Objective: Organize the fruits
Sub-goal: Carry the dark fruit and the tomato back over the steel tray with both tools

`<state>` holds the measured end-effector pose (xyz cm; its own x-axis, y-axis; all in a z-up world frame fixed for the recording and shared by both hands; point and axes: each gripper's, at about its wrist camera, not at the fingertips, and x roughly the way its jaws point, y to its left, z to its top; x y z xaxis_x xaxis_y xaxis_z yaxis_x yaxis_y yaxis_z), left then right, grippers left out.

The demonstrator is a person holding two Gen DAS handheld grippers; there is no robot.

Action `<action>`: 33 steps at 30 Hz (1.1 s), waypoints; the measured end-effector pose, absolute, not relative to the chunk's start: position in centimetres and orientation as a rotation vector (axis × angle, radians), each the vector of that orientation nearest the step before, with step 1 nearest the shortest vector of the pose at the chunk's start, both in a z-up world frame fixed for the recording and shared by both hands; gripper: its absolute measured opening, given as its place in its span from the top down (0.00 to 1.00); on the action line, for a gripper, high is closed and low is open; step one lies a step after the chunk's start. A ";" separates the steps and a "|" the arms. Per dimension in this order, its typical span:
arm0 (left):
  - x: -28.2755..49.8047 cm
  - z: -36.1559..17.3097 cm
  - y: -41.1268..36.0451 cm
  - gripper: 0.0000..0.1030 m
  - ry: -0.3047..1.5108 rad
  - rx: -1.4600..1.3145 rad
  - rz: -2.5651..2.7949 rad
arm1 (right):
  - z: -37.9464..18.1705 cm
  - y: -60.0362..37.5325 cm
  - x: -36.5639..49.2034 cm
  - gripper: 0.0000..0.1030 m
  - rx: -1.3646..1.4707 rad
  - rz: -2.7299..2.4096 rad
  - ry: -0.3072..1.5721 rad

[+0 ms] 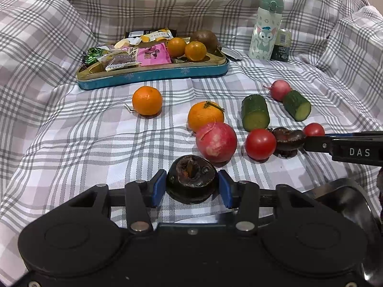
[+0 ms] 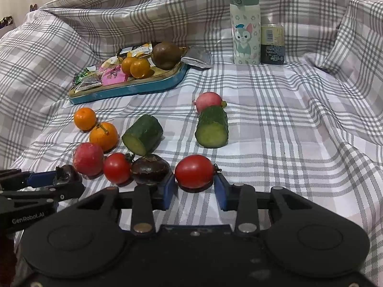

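My left gripper [image 1: 192,186] is shut on a dark water chestnut [image 1: 191,181]; it also shows in the right wrist view [image 2: 65,174]. My right gripper [image 2: 195,191] has its blue pads on either side of a red tomato [image 2: 194,171] on the cloth, touching or nearly touching it. A second tomato [image 2: 117,168] and another water chestnut [image 2: 150,169] lie just left of it. Two oranges [image 1: 147,100] [image 1: 205,116], a pink radish [image 1: 216,142] and two cucumber pieces [image 1: 255,113] [image 1: 296,105] lie on the checked cloth.
A blue tin tray [image 1: 153,75] at the back holds snack packets, two small oranges [image 1: 186,47] and a brown fruit [image 1: 204,38]. A cartoon water bottle [image 1: 264,27] and a dark jar [image 1: 282,45] stand back right. A second radish [image 1: 280,89] lies near the cucumbers.
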<state>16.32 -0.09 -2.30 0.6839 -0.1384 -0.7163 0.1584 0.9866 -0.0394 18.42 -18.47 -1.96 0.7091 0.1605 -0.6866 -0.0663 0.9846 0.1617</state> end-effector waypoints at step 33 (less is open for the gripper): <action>16.1 -2.1 0.4 0.48 0.789 -0.024 -0.195 | -2.0 -21.9 21.1 0.59 0.569 0.129 0.912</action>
<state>16.13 0.42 -2.08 0.6878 -0.1831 -0.7025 0.1653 0.9817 -0.0940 21.05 -21.87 -1.96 0.6159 0.3405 -0.7104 0.1293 0.8458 0.5175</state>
